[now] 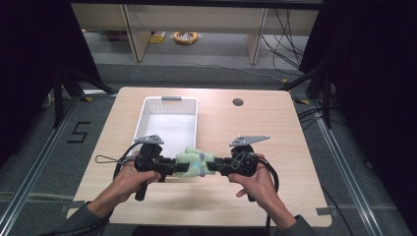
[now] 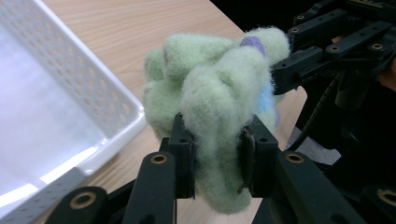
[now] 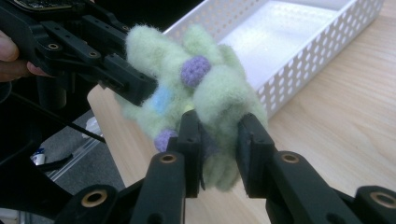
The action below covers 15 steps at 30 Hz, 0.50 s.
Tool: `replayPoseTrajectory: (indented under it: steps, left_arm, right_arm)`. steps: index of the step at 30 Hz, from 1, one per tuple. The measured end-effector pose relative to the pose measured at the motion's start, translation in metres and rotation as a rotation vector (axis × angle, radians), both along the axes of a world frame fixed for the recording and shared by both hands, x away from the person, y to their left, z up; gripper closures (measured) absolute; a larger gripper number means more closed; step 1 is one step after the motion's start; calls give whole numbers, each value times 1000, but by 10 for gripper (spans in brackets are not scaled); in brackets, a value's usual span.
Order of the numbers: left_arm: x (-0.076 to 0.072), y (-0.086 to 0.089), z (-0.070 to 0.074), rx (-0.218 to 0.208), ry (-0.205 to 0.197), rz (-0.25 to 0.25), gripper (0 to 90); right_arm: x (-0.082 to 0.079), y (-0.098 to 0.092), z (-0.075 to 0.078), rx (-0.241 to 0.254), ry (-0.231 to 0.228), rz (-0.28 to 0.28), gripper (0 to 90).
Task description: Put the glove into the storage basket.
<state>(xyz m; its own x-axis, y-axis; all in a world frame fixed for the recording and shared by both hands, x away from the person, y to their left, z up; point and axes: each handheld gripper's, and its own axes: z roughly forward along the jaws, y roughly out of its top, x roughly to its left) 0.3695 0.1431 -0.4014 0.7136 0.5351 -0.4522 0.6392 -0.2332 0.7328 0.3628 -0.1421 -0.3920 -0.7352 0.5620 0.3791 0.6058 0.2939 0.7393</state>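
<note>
I see a fuzzy pale green soft toy [image 1: 194, 162] held in the air between my two tools, just above the near middle of the wooden counter [image 1: 255, 132]. Its fleece is shaggy and lumpy, bunched into rounded folds, with small purple knitted knobs and a light blue patch on one side. My left tool [image 2: 216, 158] is clamped on one end of the toy, its black jaws pressing into the fleece. My right tool [image 3: 218, 156] is clamped on the opposite end in the same way. A white perforated basket [image 1: 148, 112] sits on the counter just beyond the toy, toward the far left.
</note>
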Motion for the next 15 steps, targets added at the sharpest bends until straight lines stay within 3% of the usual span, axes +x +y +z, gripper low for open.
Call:
replayPoseTrajectory:
  steps: [7,9,15]
  left_arm:
    - [12,18,14,16,-1,35,694]
    - [16,24,17,18,0,43,694]
    - [28,42,21,24,29,59,693]
  right_arm:
    - [17,19,14,-11,11,6,737]
    - [22,25,17,-15,-4,18,737]
    - [36,44,22,-22,-3,30,737]
